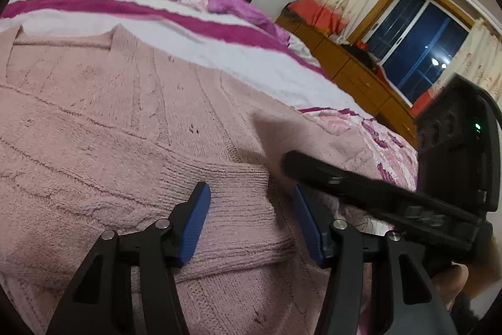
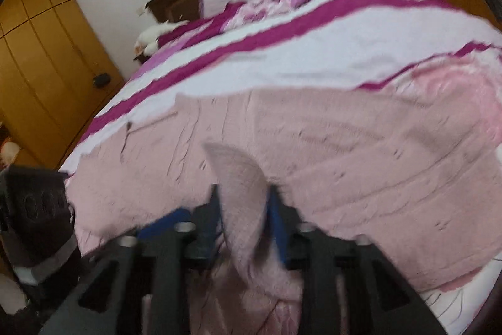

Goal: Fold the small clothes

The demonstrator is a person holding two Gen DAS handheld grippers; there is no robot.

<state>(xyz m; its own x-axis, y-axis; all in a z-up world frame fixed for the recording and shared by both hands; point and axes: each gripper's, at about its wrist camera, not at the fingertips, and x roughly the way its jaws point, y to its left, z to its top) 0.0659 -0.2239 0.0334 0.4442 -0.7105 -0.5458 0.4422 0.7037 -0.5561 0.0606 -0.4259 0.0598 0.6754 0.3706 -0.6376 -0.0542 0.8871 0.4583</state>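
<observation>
**Pink sweater on the bed, both grippers at its hem**

We see the pink sweater (image 1: 125,121) spread flat on the striped bed cover (image 1: 219,52). Our left gripper (image 1: 251,218) rests with its jaws apart astride the ribbed cuff (image 1: 238,200), pads clear of the knit. To its right, our right gripper (image 2: 243,218) has a raised fold (image 2: 241,178) of sweater between its jaws; blur hides whether they press it.

Dim indoor light, fisheye warp, motion blur
</observation>
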